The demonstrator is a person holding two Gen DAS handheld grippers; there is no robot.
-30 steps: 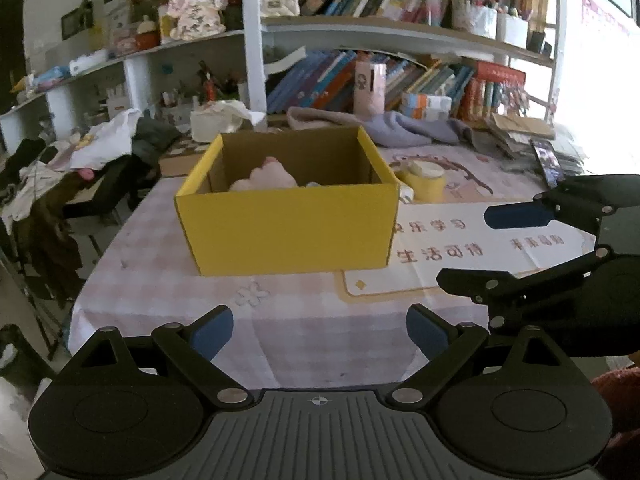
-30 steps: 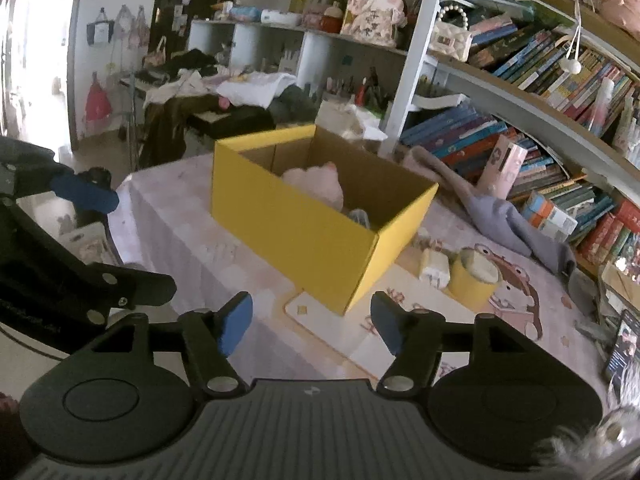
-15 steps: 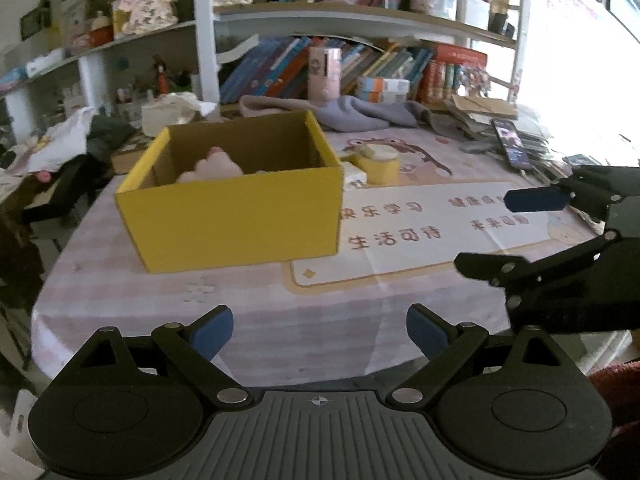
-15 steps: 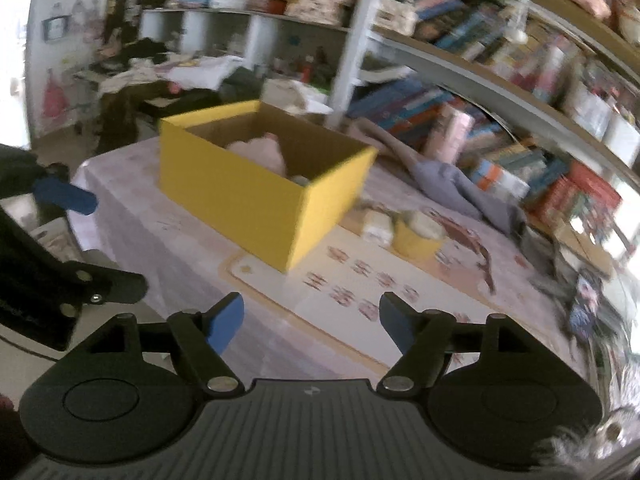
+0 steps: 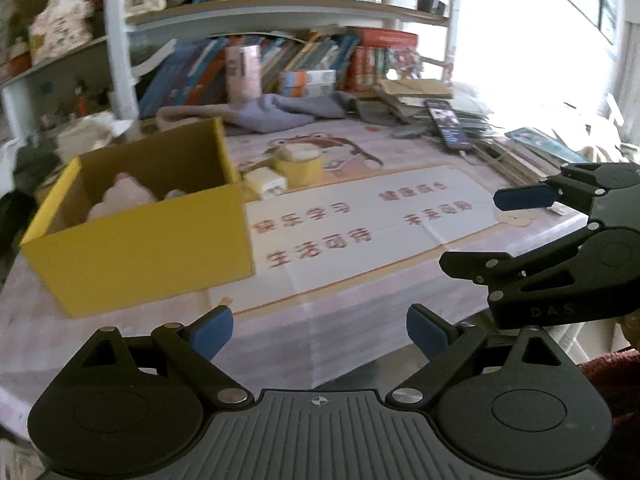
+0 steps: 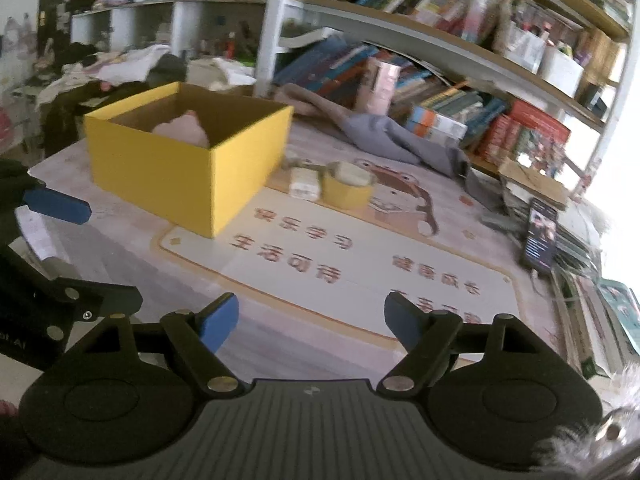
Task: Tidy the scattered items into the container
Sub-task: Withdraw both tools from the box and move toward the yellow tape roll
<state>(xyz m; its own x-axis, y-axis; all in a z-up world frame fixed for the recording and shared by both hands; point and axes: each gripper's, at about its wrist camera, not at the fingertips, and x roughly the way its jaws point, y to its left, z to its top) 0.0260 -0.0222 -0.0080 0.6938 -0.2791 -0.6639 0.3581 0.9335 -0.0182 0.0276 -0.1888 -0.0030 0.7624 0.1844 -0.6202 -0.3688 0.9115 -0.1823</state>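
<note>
Since the earlier frames both views have swung rightward: the yellow box (image 5: 136, 224) now sits left of centre and more of the table's (image 5: 340, 320) right side shows, incl. a phone (image 6: 540, 236) by the right edge. Left claw (image 5: 318, 330) is wide open, empty, hanging over the near edge. Right claw (image 6: 312, 322) likewise spread apart w/ nothing between the pads. Box stands toward the table's left side, w/ a pink soft thing (image 6: 186, 130) already inside. Just beside its far right corner lie a small white box (image 6: 305, 184) and a roll of yellow tape (image 6: 348, 184), touching or nearly so. Step in hand looks like picking the next item. Probably right claw should reach fwd over the printed mat (image 6: 360, 272), straddle the tape's rim, then close.
</note>
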